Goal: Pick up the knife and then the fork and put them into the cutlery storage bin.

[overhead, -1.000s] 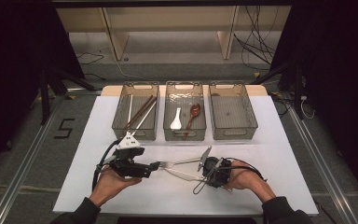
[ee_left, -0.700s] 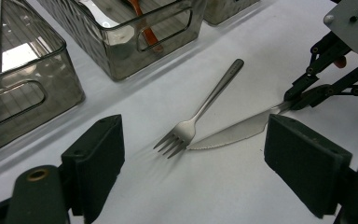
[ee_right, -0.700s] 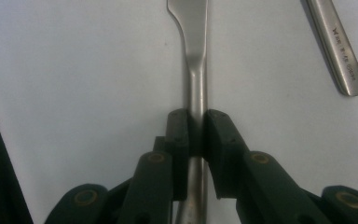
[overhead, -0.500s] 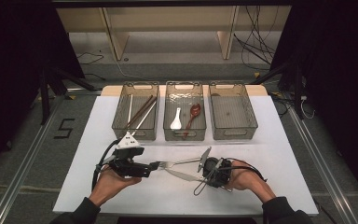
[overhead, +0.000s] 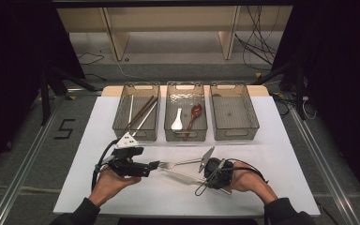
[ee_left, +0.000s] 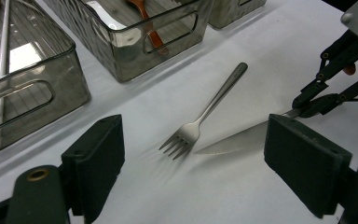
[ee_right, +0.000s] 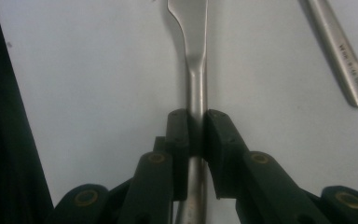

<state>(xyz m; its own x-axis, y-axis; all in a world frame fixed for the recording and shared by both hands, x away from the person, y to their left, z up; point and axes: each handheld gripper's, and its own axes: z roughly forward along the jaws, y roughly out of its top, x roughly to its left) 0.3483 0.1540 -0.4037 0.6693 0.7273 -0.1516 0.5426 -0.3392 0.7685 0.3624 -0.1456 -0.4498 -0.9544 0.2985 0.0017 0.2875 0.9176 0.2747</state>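
A steel table knife lies low over the white sheet, and my right gripper is shut on its handle; the pads pinch it from both sides. Its blade points toward my left gripper, which stands open just above the sheet with nothing gripped. A steel fork lies flat ahead of the open jaws, tines beside the knife tip. In the high view the left gripper and right gripper face each other near the table's front, with the fork and knife between them.
Three clear bins stand in a row behind: the left bin holds chopsticks, the middle bin a white spoon and a brown spoon, and the right bin holds nothing. The white sheet has bare room at both sides.
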